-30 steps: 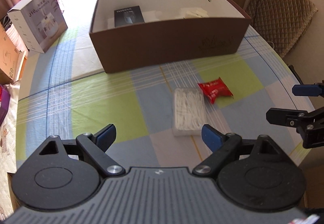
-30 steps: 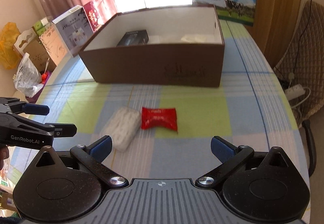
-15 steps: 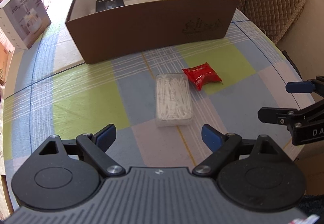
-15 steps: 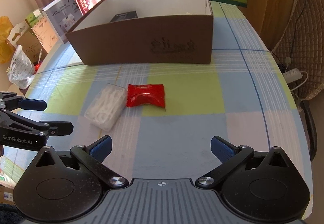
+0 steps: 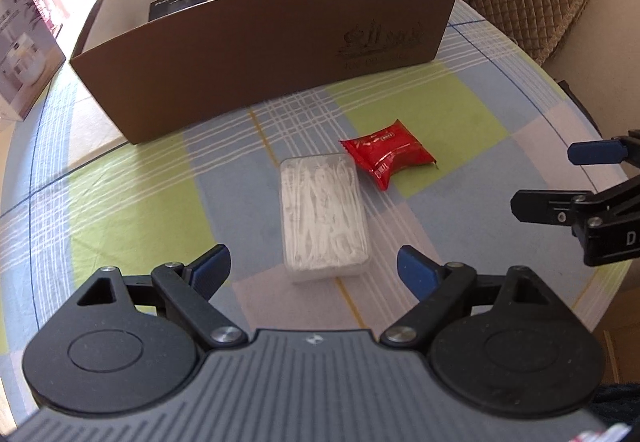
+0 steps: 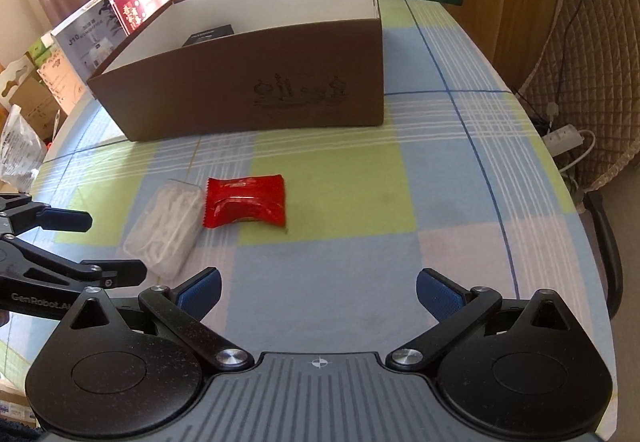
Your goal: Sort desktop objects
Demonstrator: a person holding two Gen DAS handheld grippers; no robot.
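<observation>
Swab box [image 5: 323, 216] lies flat right ahead of the wide-open, empty left gripper [image 5: 313, 269], long axis running straight away from it toward the brown cardboard box [image 5: 256, 42]. Red packet [image 5: 388, 154] touches its far right corner, ahead-left of the right gripper [image 6: 318, 292], also spread wide and holding nothing.

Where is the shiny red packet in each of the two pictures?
Left wrist view: the red packet lies right of center, beside the clear box of white sticks, off its far right corner.
Right wrist view: the red packet lies left of center, right of the clear box.
Shared landmark: the brown cardboard box sits behind it in both.
</observation>
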